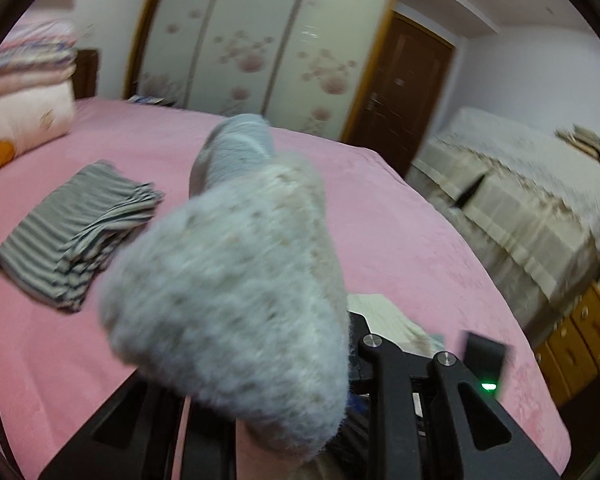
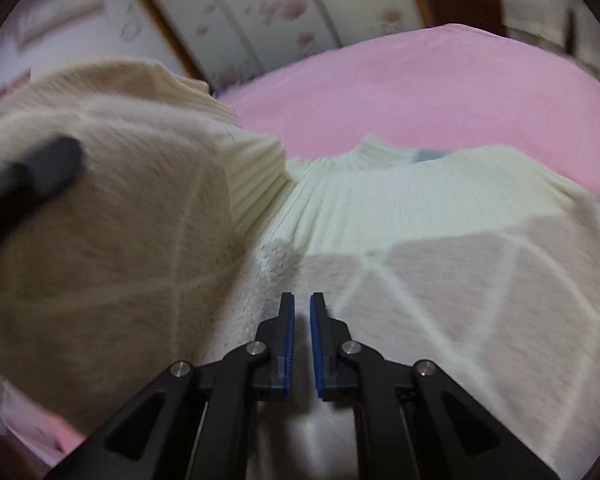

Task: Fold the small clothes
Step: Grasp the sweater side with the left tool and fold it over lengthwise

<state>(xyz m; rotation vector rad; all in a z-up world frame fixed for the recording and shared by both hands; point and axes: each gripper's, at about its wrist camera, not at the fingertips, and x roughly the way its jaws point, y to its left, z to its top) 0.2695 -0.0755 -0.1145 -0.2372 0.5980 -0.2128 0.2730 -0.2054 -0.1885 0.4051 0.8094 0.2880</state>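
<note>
A cream knit sweater (image 2: pixel 420 216) with pale diagonal lines lies on the pink bed (image 2: pixel 440 92). My left gripper (image 1: pixel 340 360) is shut on a fold of the sweater (image 1: pixel 228 292) and holds it lifted; the cloth hides most of the fingers. That lifted flap (image 2: pixel 112 232) fills the left of the right wrist view, with the left gripper's finger (image 2: pixel 40 172) against it. My right gripper (image 2: pixel 302 312) is just above the sweater's middle, its blue pads a small gap apart, holding nothing.
A folded grey striped garment (image 1: pixel 80 236) lies on the bed to the left. Stacked pillows and quilts (image 1: pixel 24 96) sit at the bed's far left. A covered sofa (image 1: pixel 532 200), a wardrobe (image 1: pixel 260 40) and a wooden door (image 1: pixel 400 88) stand beyond.
</note>
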